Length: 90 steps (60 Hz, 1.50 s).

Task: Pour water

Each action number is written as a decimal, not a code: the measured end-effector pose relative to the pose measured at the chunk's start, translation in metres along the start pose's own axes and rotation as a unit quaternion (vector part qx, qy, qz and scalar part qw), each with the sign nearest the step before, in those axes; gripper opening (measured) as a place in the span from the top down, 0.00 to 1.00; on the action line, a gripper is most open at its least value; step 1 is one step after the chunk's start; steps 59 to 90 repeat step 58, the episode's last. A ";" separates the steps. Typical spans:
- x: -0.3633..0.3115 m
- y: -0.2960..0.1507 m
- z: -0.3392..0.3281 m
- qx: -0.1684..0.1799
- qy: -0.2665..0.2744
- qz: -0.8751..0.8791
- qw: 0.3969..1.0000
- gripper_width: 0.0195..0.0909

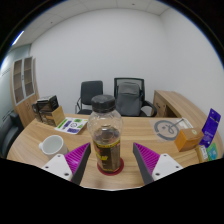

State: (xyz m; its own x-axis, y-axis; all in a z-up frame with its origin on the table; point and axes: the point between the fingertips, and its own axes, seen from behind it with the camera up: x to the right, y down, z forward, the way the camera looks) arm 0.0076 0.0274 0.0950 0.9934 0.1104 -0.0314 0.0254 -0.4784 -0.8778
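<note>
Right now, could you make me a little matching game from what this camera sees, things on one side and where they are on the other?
Things:
1. glass jar
2. white cup
3. office chairs
4. orange box

Places:
a. beyond the table, by the wall
b. between the hand-held gripper's open fingers
c. left of the jar
d. right of the jar, near a purple carton

Pairs: 1-b, 2-c, 3-a, 4-d

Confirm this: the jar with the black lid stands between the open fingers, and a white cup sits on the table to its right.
Wrong on the side. In the gripper view the white cup sits to the left of the jar, on the table. The jar does stand between the gripper's open fingers.
</note>
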 end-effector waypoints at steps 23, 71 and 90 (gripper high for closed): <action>-0.055 0.012 -0.234 -0.033 0.063 -0.006 0.997 0.08; -0.118 0.044 -0.376 -0.039 0.104 0.026 0.994 0.07; -0.118 0.044 -0.376 -0.039 0.104 0.026 0.994 0.07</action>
